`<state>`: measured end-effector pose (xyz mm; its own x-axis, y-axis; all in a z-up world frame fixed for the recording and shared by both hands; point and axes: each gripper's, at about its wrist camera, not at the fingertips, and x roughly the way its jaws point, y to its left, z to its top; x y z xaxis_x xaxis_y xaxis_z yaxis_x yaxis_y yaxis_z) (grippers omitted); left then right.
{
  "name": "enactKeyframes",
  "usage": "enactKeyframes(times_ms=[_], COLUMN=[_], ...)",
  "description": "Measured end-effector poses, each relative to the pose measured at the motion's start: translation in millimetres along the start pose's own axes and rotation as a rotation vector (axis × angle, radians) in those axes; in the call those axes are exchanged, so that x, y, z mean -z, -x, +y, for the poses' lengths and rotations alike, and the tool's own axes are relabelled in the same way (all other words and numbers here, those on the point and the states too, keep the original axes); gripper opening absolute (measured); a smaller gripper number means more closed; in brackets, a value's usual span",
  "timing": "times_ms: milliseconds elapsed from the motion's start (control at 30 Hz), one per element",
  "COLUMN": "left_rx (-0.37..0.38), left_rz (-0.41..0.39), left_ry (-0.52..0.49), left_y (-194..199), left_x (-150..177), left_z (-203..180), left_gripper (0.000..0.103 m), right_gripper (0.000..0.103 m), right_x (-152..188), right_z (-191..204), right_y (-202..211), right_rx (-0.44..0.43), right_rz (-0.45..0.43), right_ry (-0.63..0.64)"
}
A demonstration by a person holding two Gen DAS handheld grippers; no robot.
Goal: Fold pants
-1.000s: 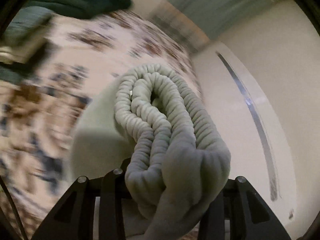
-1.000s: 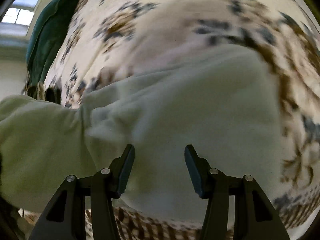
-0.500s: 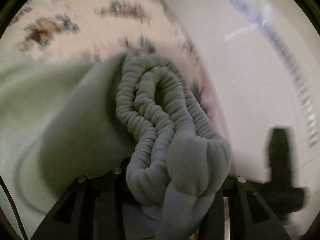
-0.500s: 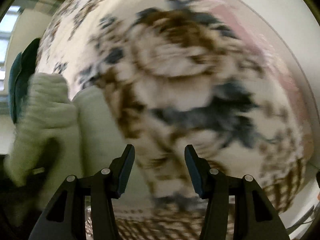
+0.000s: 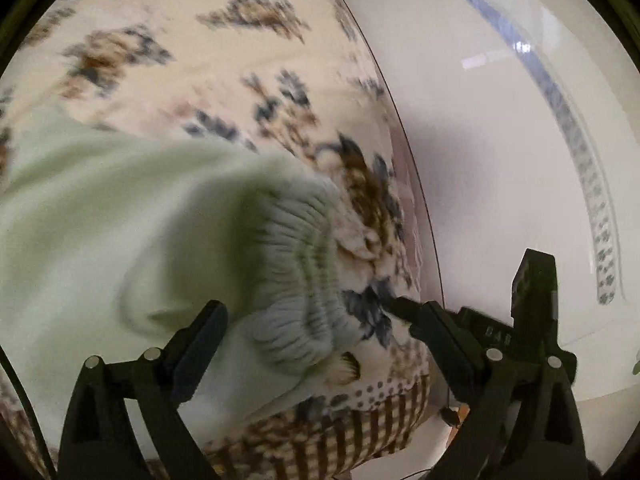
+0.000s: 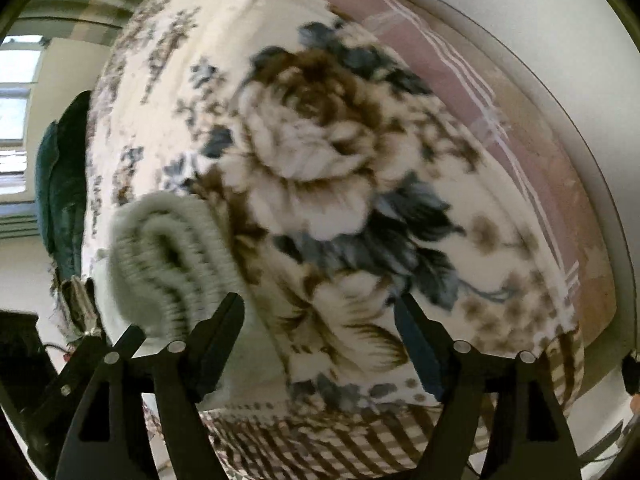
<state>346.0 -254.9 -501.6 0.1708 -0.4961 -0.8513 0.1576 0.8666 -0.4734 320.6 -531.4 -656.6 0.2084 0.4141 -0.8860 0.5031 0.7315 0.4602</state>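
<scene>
Pants (image 5: 120, 216) now lie released on the blanket (image 5: 240, 60), left gripper (image 5: 320, 320) newly spread wide, right gripper (image 6: 320, 312) still wide.

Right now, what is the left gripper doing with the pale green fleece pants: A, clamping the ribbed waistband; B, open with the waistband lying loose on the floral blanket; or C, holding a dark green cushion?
B: the left gripper is open, and the pale green fleece pants lie on the floral blanket.

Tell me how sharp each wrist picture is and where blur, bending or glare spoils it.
Left wrist view: the left claw is crisp, the pale green pants and floral blanket are smeared, the wall stripe bends with the lens. Right wrist view: the right claw is sharp, the blanket's rose is soft, the waistband is streaked, the window is blown out.
</scene>
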Motion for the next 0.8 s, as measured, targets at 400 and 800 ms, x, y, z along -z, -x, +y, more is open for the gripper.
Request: enactKeyframes(times_ms=[400,800], left_rx=[-0.385,-0.256], left_rz=[-0.066,0.044], left_ry=[0.211,0.242], left_y=[64.9,12.6], left_x=[-18.9,5.0], left_z=[159.4,171.0], left_gripper=[0.098,0.102], right_gripper=[0.088,0.029], right_x=[-3.2,-9.0], right_z=[130.0,87.2], right_y=[-43.9,-67.1], right_rx=[-0.211,0.163], right_rz=[0.079,0.155], right_ry=[0.244,0.268])
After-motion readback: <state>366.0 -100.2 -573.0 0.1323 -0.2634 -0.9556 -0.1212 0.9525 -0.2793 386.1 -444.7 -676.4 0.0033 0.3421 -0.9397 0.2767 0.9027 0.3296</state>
